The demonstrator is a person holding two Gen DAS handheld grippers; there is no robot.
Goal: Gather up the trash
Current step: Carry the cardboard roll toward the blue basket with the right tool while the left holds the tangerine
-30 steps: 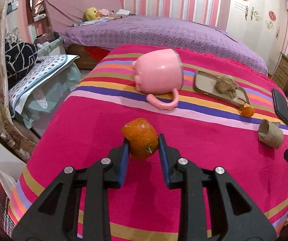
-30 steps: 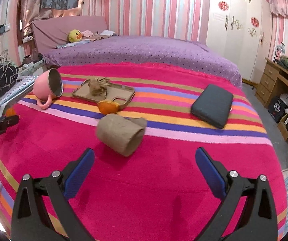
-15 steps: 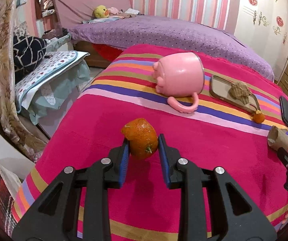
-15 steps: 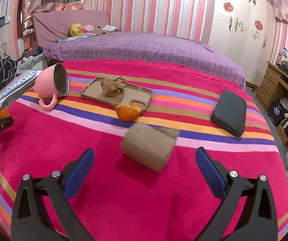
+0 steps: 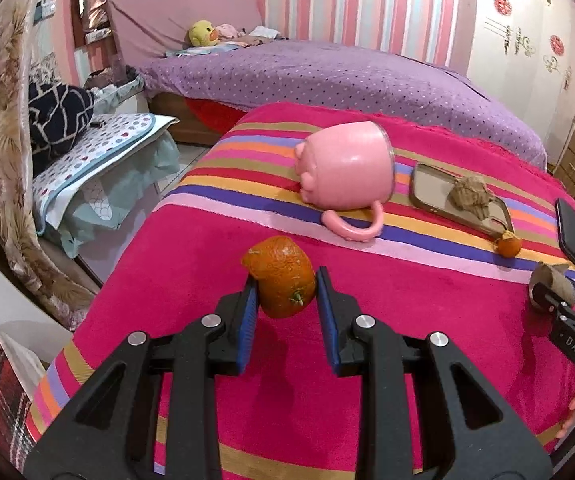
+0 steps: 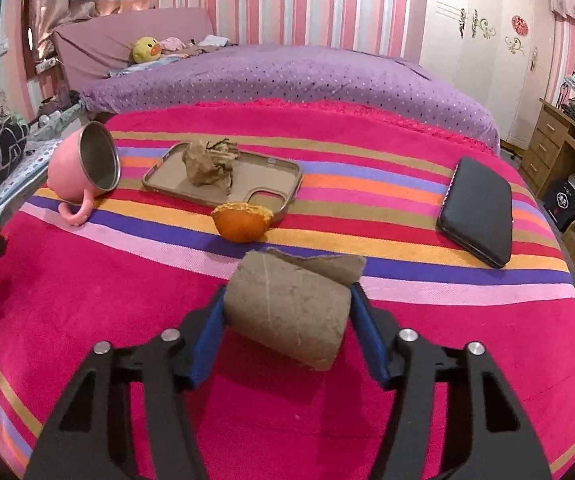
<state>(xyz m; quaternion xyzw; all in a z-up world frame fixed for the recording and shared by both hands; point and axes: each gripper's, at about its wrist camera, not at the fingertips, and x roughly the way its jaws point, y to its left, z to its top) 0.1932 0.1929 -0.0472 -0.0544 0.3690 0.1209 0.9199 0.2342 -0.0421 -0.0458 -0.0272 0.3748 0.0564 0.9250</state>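
In the left wrist view my left gripper [image 5: 287, 280] is shut on a piece of orange peel [image 5: 281, 274], held just above the striped blanket [image 5: 207, 264]. My right gripper [image 6: 289, 304] has its jaws closing around a brown cardboard tube [image 6: 287, 312]; the blue pads touch both of its ends. The tube lies on its side on the blanket, with a torn flap at its far end. Beyond it sit a second orange peel [image 6: 241, 222] and a crumpled brown paper [image 6: 209, 160] lying in a tan phone case [image 6: 275, 172].
A pink mug [image 6: 83, 168] lies on its side at the left of the blanket. A black phone [image 6: 479, 208] lies at the right. A purple bed [image 6: 287, 72] is behind; a wooden desk [image 6: 559, 148] stands at the far right. Bedding is piled on the floor [image 5: 99, 168] at the left.
The right gripper has moved over the cardboard tube, and its wide-open jaws have closed in on the tube's ends. The left gripper keeps holding the peel and has barely moved.
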